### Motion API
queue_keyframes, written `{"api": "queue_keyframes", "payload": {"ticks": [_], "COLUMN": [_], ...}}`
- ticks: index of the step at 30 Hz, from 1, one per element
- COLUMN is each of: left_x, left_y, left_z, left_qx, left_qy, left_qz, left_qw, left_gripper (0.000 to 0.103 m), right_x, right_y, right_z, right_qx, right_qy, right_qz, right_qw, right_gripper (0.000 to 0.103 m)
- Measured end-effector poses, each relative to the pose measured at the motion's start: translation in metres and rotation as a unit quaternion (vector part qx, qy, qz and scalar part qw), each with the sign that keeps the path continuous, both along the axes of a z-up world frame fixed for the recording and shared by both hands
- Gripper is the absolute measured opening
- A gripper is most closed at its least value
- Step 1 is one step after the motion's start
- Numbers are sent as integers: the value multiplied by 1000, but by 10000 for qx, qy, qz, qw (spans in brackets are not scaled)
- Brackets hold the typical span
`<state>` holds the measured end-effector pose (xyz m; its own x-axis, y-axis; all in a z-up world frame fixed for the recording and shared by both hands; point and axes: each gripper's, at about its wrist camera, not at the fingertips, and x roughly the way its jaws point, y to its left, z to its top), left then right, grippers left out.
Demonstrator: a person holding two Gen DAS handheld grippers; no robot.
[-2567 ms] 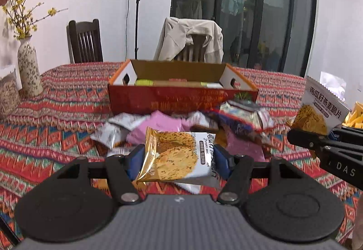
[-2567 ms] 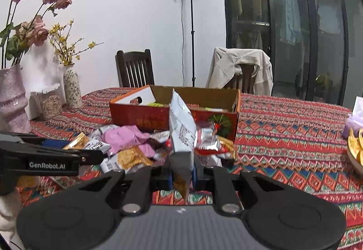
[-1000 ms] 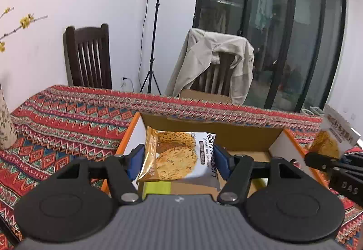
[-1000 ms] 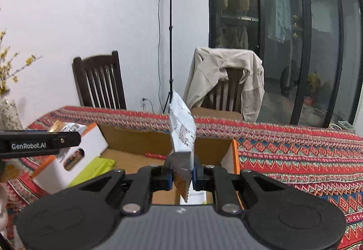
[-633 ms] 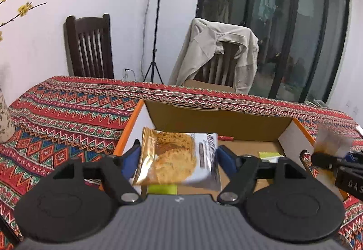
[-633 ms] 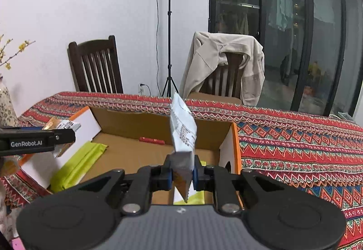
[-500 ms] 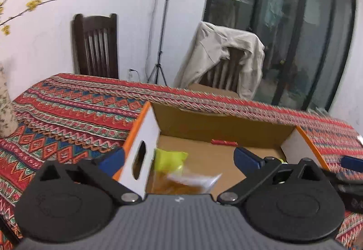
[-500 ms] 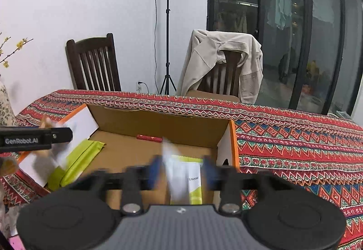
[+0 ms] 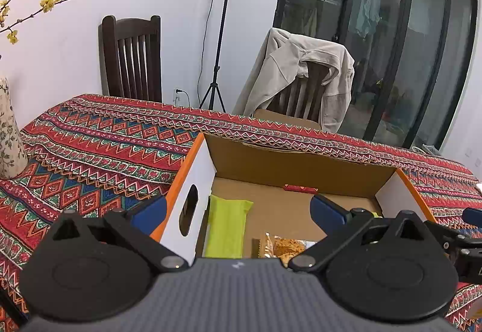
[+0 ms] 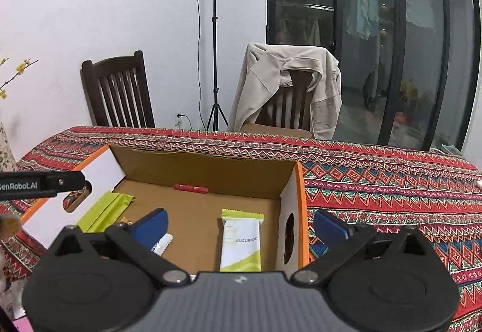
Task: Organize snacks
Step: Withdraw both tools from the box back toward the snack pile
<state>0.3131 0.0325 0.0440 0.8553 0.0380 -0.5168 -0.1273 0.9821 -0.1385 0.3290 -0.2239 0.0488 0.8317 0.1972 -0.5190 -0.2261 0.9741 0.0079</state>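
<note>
- Now my left tongs (image 9: 238, 207) gape wide over the cardboard box (image 9: 301, 163), jaws just opened, holding nothing.
- My right tongs (image 10: 239, 225), likewise just opened, grip nothing.
- Cookie packet (image 9: 280, 246) lies inside the box.

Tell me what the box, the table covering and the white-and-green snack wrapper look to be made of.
Box: corrugated cardboard, matte brown inside, with white-faced end flaps edged in orange print.
Table covering: woven fabric, matte, with zigzag and diamond bands in red, blue and green.
White-and-green snack wrapper: probably plastic film, smooth with a slight sheen and a crimped, serrated top seal.
</note>
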Motion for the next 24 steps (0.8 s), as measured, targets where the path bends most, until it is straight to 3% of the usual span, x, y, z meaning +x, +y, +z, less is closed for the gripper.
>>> {"api": "queue_keyframes", "payload": {"ticks": [16,24], "left_x": [-46,-80], "left_y": [-5,-2], "left_z": [40,35], "left_qx": [132,181], "left_qy": [-437,-334], "left_qz": [-115,-185], "left_qw": [9989,9991], "left_gripper": [103,103], "right_x": [-40,-76], "right_y": [-10,-21], "right_z": [32,36], "right_qx": [61,127], "right_qy": [-413,-455], "right_qz": [-16,-19], "right_qw": [9991,9989], "right_gripper": [103,103]}}
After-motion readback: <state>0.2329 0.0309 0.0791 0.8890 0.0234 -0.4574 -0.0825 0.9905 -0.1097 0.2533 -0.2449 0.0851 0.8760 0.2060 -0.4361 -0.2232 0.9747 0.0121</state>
